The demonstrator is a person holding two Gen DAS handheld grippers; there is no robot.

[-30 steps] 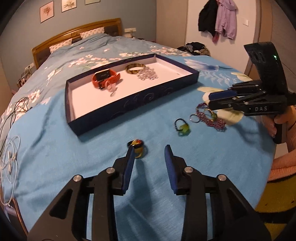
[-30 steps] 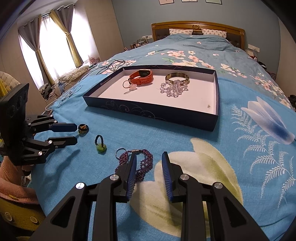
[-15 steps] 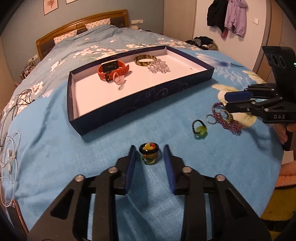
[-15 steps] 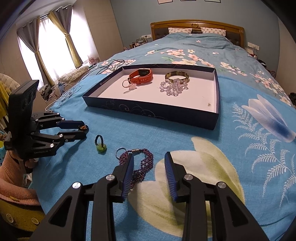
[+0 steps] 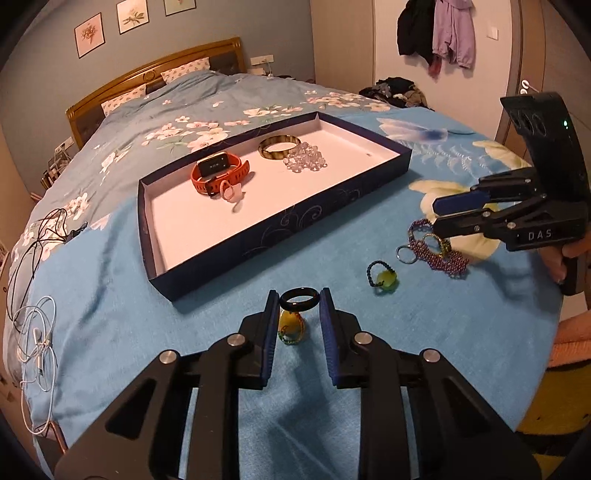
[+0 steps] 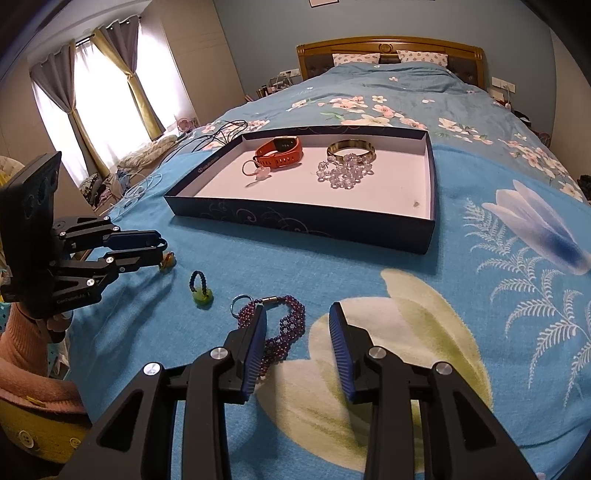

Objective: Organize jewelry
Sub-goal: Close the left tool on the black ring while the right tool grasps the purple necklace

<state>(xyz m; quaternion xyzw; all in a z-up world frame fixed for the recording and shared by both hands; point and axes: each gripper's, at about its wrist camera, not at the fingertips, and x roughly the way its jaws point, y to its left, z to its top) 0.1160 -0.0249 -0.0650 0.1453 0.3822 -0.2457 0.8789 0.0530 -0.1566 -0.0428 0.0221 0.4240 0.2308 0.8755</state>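
My left gripper (image 5: 298,298) is shut on a black ring (image 5: 299,300), and a yellow charm (image 5: 290,325) hangs from it just above the blue bedspread. The right wrist view shows this gripper (image 6: 159,251) at the left. My right gripper (image 6: 297,314) is open above a purple beaded bracelet (image 6: 290,325) that lies on the bed by its left finger. A green charm on a dark bead loop (image 5: 382,275) lies between the two grippers. The navy tray (image 5: 258,236) holds an orange watch (image 5: 218,173), a bangle (image 5: 279,146), clear beads (image 5: 304,162) and a pink ring (image 5: 231,190).
White and black cables (image 5: 33,332) lie at the bed's left edge. Behind the tray the bed runs to a wooden headboard (image 6: 388,46). A person's pink sleeve (image 6: 22,354) sits low behind the left gripper. Clothes hang on the far wall (image 5: 436,33).
My left gripper has closed on the black ring and raised it with its charm off the bedspread. My right gripper's jaws have widened slightly and it stays over the purple bracelet.
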